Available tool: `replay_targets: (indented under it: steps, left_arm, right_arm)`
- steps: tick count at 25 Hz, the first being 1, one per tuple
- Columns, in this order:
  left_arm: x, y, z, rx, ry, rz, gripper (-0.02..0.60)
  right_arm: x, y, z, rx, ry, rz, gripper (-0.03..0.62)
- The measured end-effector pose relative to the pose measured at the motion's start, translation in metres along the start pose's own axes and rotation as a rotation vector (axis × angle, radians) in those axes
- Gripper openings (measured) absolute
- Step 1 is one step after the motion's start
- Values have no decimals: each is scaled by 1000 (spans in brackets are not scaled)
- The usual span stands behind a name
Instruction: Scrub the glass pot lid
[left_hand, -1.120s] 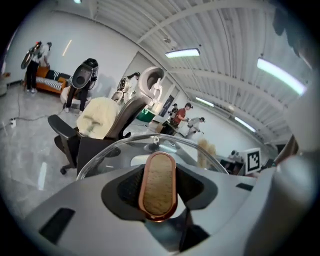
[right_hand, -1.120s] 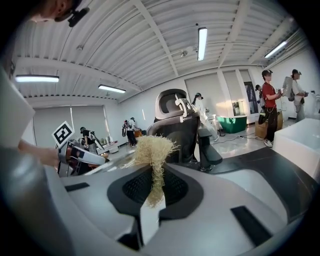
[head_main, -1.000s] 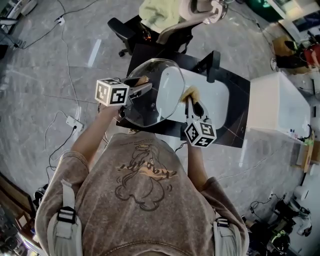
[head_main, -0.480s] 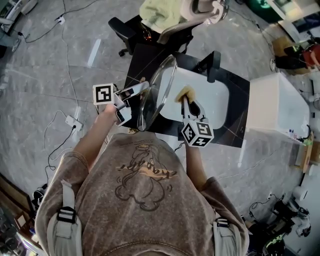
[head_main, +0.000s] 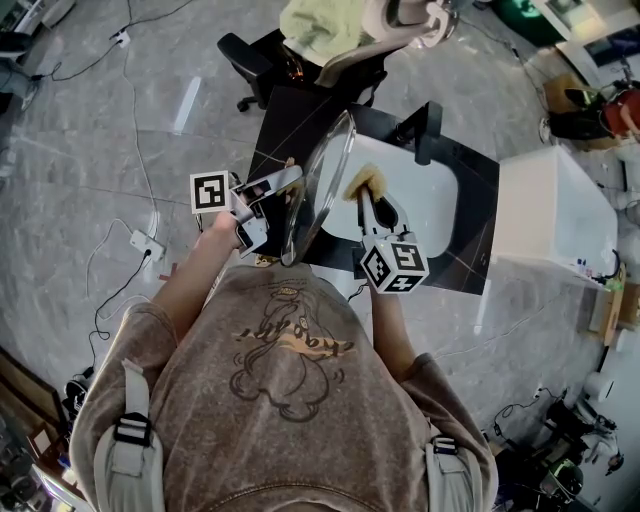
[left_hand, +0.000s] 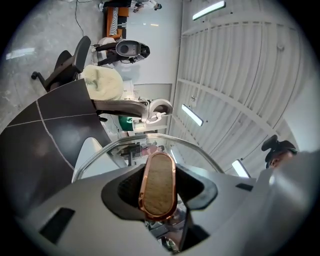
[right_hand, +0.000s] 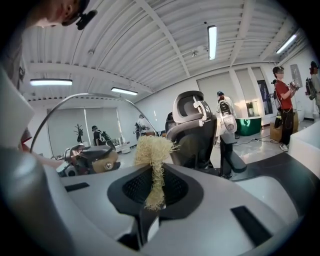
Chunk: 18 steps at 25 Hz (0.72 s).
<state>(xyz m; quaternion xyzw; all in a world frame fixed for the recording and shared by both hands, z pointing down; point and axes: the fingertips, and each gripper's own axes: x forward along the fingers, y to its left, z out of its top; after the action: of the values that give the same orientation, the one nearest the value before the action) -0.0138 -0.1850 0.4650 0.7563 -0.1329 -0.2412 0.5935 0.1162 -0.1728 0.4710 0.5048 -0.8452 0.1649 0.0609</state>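
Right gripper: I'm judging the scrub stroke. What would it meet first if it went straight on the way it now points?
Probably the glass lid, whose rim stands right beside its scrubber; depth is unclear, and if it misses, the office chair beyond.

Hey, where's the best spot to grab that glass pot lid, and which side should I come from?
Take the glass pot lid by its oblong, copper-rimmed handle, coming from the domed outer side and pinching across its narrow width. The glass is smooth and curved, with only a thin rim, while the handle stands proud. The left tool grips it that way.
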Motion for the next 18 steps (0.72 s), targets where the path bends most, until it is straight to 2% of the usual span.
replay_targets:
  steps: [10,18]
  left_arm:
    - [7,1,-16,-26,30,-20,183]
    - [9,9,-23,-21,72,-17,183]
  right_arm:
    - [17,32,44,-49,-76,113,43]
    - [31,41,57,-62,-91,117,43]
